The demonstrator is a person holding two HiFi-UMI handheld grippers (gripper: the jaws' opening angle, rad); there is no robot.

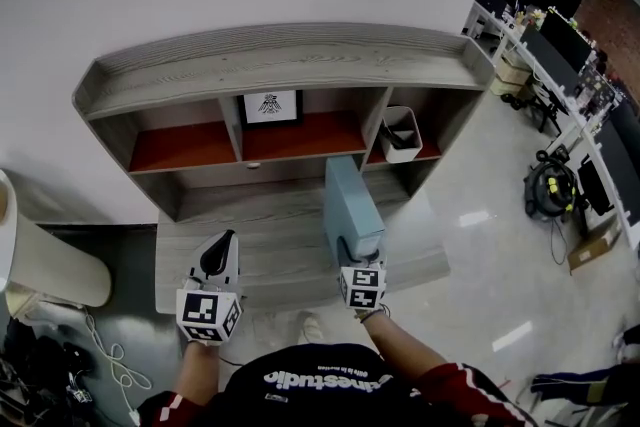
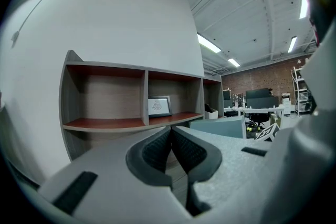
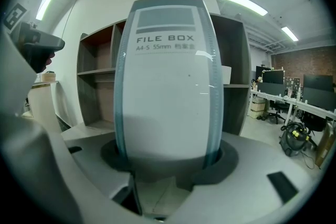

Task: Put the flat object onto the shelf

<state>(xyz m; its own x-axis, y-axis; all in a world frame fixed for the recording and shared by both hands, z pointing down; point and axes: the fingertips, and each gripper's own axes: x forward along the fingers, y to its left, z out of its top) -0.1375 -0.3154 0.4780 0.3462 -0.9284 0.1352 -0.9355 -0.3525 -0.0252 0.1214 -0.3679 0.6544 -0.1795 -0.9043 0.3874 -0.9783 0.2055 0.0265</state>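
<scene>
Task unfinished: the pale blue, flat plastic file box (image 1: 352, 205) (image 3: 168, 86) is upright on edge over the front of the grey wood-grain tabletop (image 1: 270, 225), not yet on a shelf. Its narrow end is clamped between the wide-set jaws of the right hand-held gripper (image 1: 358, 251) (image 3: 168, 165). At its 9 o'clock the left hand-held gripper (image 1: 221, 248) (image 2: 170, 134) hovers, jaws pressed together on nothing. At 12 o'clock stands the grey laminate shelf unit (image 1: 280, 65) with smooth red boards (image 1: 190, 147). A framed white print (image 1: 270, 105) occupies the middle bay, a white bin (image 1: 400, 135) the 1 o'clock bay. Lifting the rigid, smooth-sided box in likely remains.
</scene>
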